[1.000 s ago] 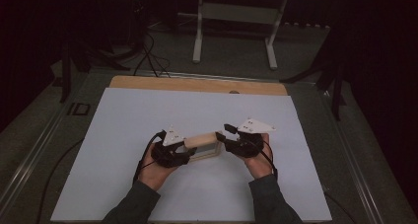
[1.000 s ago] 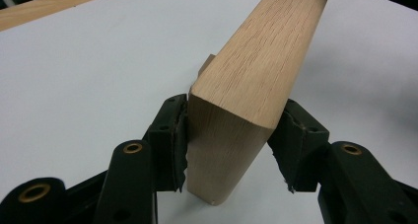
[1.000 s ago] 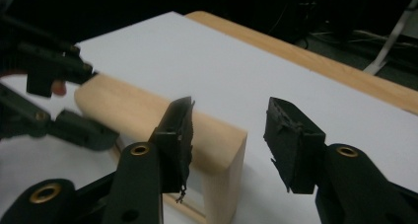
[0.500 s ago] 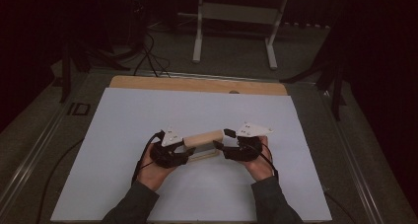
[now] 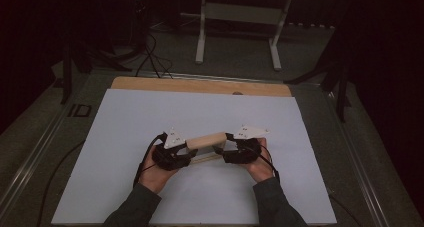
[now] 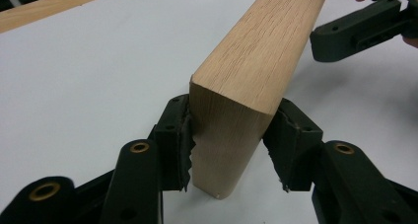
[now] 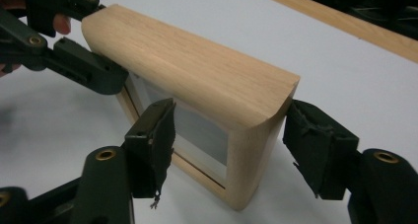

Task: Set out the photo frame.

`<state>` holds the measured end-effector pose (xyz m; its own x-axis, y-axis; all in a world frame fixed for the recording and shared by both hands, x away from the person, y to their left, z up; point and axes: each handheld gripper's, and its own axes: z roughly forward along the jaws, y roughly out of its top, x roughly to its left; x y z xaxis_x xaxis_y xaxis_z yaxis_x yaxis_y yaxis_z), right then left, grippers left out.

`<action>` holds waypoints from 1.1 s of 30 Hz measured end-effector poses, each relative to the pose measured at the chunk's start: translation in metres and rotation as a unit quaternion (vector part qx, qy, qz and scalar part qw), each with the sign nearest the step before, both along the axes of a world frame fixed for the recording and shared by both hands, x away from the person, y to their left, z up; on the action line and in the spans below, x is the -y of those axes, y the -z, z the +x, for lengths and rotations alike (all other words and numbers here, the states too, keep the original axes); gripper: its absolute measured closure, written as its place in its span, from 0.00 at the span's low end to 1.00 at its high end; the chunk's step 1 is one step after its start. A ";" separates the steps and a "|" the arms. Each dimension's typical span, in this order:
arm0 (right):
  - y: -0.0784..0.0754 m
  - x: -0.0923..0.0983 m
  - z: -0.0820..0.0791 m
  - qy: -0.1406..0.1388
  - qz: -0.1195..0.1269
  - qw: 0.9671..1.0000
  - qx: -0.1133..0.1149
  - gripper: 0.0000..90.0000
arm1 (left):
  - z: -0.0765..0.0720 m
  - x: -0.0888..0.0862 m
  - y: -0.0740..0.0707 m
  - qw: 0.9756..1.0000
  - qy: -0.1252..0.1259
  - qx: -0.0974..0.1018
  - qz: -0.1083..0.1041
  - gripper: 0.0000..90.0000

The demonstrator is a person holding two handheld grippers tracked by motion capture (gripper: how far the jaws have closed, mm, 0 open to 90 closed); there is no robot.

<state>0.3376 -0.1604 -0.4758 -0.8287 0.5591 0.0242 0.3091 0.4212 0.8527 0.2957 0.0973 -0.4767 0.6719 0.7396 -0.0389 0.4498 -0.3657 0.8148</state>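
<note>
Left gripper (image 5: 172, 154): jaws have just been closing on the left end of the frame (image 5: 209, 140). In the left gripper view its pads (image 6: 183, 135) touch the wood on one side and sit against it on the other, so it is clamped on the frame (image 6: 246, 86).

Right gripper (image 5: 240, 149): jaws have just been opening. In the right gripper view they stand apart to either side of the frame's (image 7: 197, 76) right end. The left pad (image 7: 156, 135) is clear of the wood; the right pad meets the corner or is just off it, cannot tell which. No firm grip there.

Frame: wooden, standing on edge, long side running left to right between the two grippers, with a grey panel set inside it. It rests on the white sheet (image 5: 150, 112), near the middle, somewhat toward the near edge.

Sheet covers the table; a bare wood strip (image 5: 200, 85) shows along the far edge. Hands and dark sleeves come in from the near side.
</note>
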 end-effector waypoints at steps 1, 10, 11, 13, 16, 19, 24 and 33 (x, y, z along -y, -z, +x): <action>0.001 -0.001 0.000 -0.001 -0.001 1.000 -0.001 0.39 | 0.000 0.000 0.000 1.000 0.000 0.000 0.001 0.62; 0.006 -0.003 0.008 -0.004 -0.007 1.000 -0.006 0.39 | 0.000 0.000 -0.001 1.000 0.002 0.004 0.009 0.64; 0.007 -0.004 0.008 -0.004 -0.007 1.000 -0.006 0.39 | 0.000 0.000 -0.001 1.000 0.002 0.004 0.010 0.64; 0.007 -0.004 0.009 -0.004 -0.006 1.000 -0.006 0.39 | 0.000 -0.001 -0.001 1.000 0.001 0.004 0.010 0.64; 0.007 -0.004 0.010 -0.010 -0.004 1.000 -0.006 0.43 | 0.000 -0.001 -0.001 1.000 0.003 0.004 0.011 0.64; 0.006 -0.004 0.009 -0.015 -0.009 1.000 0.002 0.45 | 0.001 -0.001 -0.002 1.000 0.003 0.003 0.010 0.64; 0.003 -0.002 0.006 -0.013 -0.009 1.000 0.009 0.49 | 0.002 -0.003 -0.002 1.000 0.003 0.002 0.010 0.63; 0.001 -0.004 -0.001 -0.019 -0.019 0.999 0.018 0.56 | 0.004 -0.007 -0.004 1.000 -0.005 -0.002 0.008 0.58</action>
<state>0.3368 -0.1562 -0.4769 -0.8497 0.5267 -0.0261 0.2620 0.4646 0.8459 0.2999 0.1044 -0.4730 0.6639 0.7473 -0.0297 0.4576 -0.3745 0.8065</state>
